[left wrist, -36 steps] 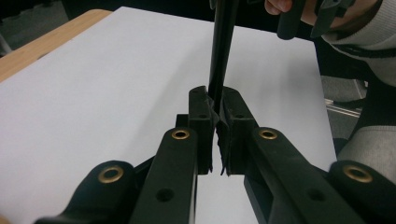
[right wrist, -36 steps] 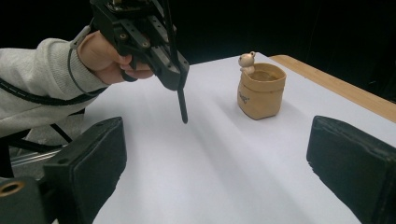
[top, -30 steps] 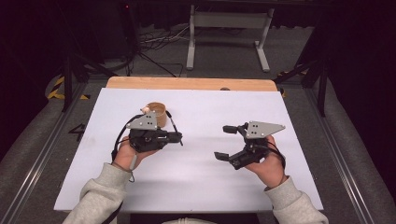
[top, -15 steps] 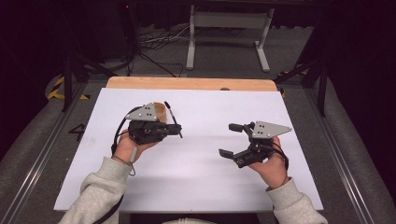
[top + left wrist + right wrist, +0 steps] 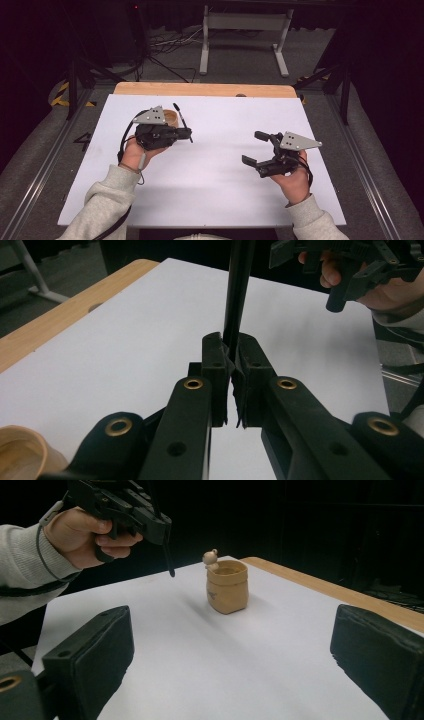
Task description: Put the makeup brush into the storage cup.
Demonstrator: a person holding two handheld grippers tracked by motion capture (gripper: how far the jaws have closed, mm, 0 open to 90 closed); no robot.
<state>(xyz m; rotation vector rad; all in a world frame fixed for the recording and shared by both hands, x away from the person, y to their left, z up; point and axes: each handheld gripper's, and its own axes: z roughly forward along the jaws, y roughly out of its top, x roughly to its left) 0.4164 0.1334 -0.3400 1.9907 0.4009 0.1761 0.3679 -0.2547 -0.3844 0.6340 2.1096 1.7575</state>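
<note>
The left gripper (image 5: 186,134) has its fingers clamped on a thin black stick (image 5: 238,290), just right of the tan cup (image 5: 227,586). The right gripper (image 5: 256,147), far right, has its fingers spread wide, empty, above the tabletop (image 5: 215,185).

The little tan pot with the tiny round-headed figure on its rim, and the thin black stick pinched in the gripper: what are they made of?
The little tan pot looks like matte clay or wood shaped like a soft sack: dull and even-coloured, with a thick rim. The tiny round-headed figure seems the same material. The thin black stick, clamped by the left gripper, looks like plastic or coated metal, with a slight sheen along its straight side.
</note>
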